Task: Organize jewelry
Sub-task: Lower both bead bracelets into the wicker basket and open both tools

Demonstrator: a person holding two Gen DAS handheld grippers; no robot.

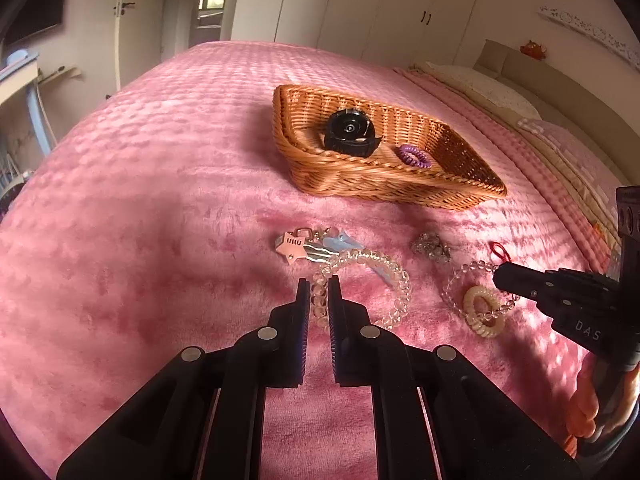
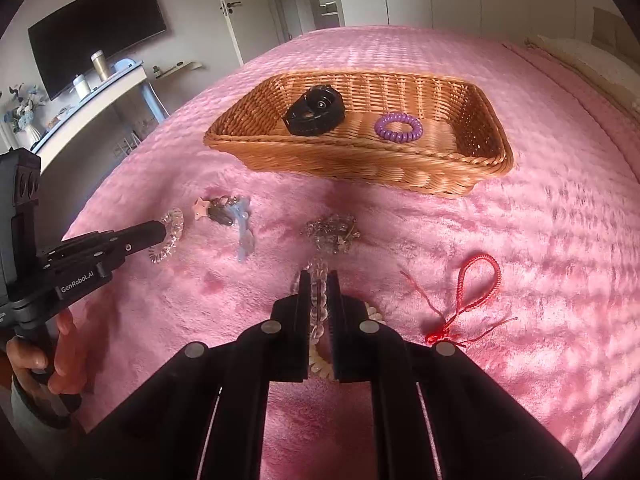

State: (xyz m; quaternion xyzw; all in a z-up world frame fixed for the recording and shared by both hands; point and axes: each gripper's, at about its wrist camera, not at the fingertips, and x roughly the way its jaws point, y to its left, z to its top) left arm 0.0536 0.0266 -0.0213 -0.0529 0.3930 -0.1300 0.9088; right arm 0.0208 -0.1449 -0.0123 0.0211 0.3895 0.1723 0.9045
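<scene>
A wicker basket (image 1: pixel 472 184) (image 2: pixel 496 160) on the pink bed holds a black watch (image 1: pixel 351 132) (image 2: pixel 314 115) and a purple coil hair tie (image 1: pixel 414 156) (image 2: pixel 398 126). My left gripper (image 1: pixel 319 282) is shut on a clear bead bracelet (image 1: pixel 376 258), which lies on the blanket. My right gripper (image 2: pixel 319 276) is shut on a second clear bead bracelet (image 2: pixel 319 268) (image 1: pixel 460 276) beside a cream coil hair tie (image 1: pixel 482 314). A star keychain (image 1: pixel 294 246) (image 2: pixel 202 206), a bead cluster (image 1: pixel 432 246) (image 2: pixel 332 232) and a red cord bracelet (image 2: pixel 476 280) lie loose.
The pink blanket (image 1: pixel 160 200) covers the whole bed. Pillows (image 1: pixel 492 88) lie at the head end, to the right. A white desk (image 2: pixel 100 100) and a wall TV (image 2: pixel 96 28) stand left of the bed. Wardrobes (image 1: pixel 360 0) line the far wall.
</scene>
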